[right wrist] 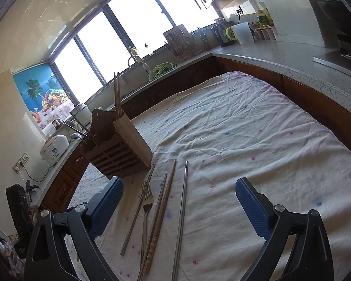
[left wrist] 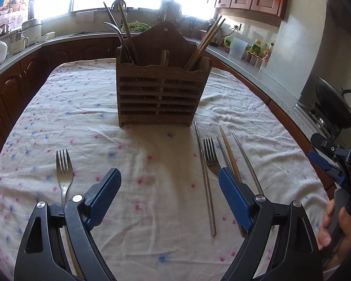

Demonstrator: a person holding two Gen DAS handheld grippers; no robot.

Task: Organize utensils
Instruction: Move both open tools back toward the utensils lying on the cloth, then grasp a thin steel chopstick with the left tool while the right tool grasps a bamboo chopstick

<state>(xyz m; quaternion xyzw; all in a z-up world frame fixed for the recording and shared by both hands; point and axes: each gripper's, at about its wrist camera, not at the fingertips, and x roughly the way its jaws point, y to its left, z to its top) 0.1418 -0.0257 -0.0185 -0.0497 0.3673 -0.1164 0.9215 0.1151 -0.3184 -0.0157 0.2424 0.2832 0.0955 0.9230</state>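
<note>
A slatted wooden utensil holder (left wrist: pixel 162 89) (right wrist: pixel 119 149) stands upright mid-table, with spoons and sticks in its left compartment and wooden chopsticks (left wrist: pixel 206 44) in its right. One fork (left wrist: pixel 64 171) lies alone on the cloth, just beyond my left gripper's left finger. Right of the holder lie a second fork (left wrist: pixel 211 159) (right wrist: pixel 147 201), a wooden chopstick (right wrist: pixel 161 213) and metal chopsticks (left wrist: pixel 204 175) (right wrist: pixel 181 210). My left gripper (left wrist: pixel 169 173) hangs open over bare cloth between the two forks. My right gripper (right wrist: pixel 179 181) is open above the chopstick group, gripping nothing. One of its fingers (left wrist: pixel 318 160) shows at the right edge.
The table wears a white flowered cloth (right wrist: pixel 245 128). Counters wrap around it: a rice cooker (right wrist: pixel 55 149) on the left, a sink with greens (right wrist: pixel 162 69) at the back, a jug (right wrist: pixel 242 34) and bottles on the right, a wok (left wrist: pixel 332 103) on the stove. A person's hand (left wrist: pixel 337 222) holds the right gripper.
</note>
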